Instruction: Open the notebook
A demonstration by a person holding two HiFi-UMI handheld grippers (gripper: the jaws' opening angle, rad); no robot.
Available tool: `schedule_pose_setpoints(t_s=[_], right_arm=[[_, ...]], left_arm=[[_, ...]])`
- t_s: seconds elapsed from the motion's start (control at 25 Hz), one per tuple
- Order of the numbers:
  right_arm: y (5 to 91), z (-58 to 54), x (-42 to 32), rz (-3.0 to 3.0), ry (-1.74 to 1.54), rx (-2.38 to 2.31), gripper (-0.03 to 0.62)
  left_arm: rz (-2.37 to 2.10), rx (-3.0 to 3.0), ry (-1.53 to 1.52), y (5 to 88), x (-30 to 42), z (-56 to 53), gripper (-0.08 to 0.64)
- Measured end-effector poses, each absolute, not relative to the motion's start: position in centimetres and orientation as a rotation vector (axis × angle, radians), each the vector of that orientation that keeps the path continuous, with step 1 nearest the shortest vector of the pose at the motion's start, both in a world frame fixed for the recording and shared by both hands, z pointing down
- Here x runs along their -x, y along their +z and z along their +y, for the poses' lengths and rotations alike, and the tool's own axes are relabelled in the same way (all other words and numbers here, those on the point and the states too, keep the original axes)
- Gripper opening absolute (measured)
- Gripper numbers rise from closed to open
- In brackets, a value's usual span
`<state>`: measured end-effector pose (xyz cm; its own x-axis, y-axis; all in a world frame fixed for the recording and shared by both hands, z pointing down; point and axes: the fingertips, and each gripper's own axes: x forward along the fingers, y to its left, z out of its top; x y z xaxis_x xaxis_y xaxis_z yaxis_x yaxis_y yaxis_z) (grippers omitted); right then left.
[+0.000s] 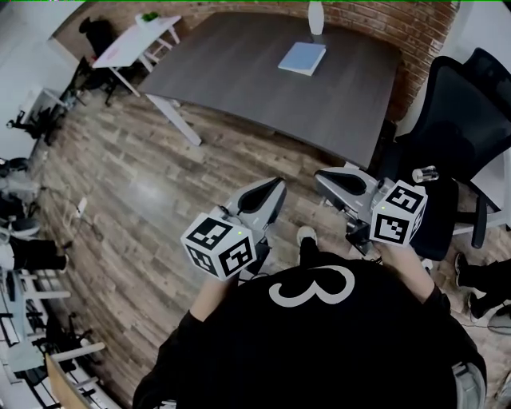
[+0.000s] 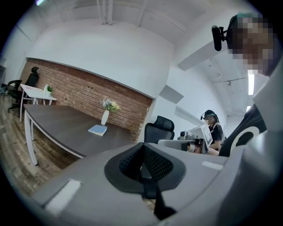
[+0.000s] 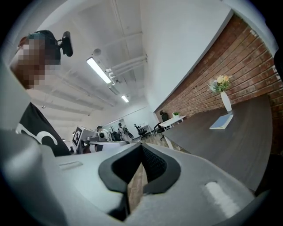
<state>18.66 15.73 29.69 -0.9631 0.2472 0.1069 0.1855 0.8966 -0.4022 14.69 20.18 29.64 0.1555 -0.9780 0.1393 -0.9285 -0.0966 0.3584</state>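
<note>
The light blue notebook (image 1: 302, 57) lies closed on the far side of the dark grey table (image 1: 239, 72), beside a white vase (image 1: 316, 16). Both grippers are held over the wooden floor, well short of the table's near edge. My left gripper (image 1: 277, 186) is shut with nothing in it, and my right gripper (image 1: 322, 177) also comes to a shut point and is empty. The left gripper view shows the notebook (image 2: 97, 129) far ahead past the shut left gripper (image 2: 142, 155). In the right gripper view the notebook (image 3: 221, 122) lies far off to the right of the right gripper (image 3: 141, 160).
A black office chair (image 1: 459, 128) stands at the table's right end, close to my right gripper. A white side table (image 1: 136, 41) stands at the back left. Chairs and equipment line the left wall. Other people sit in the room's background (image 2: 213, 128).
</note>
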Motion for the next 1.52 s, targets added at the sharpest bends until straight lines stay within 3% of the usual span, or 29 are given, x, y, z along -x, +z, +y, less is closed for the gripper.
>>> schedule_pose_setpoints(t_s=[0.56,1.52], right_arm=[[30.8,-1.7,-9.1,-2.872,0.677,0.258,0.002],[34.0,-14.9,-1.4,-2.874,0.866,-0.247,0.002]], left_arm=[[-1.697,-2.117,-0.063,30.7,-6.1,1.2,0.015],[-1.405,-2.293,0.214,34.9,3.7,-13.0,0.017]])
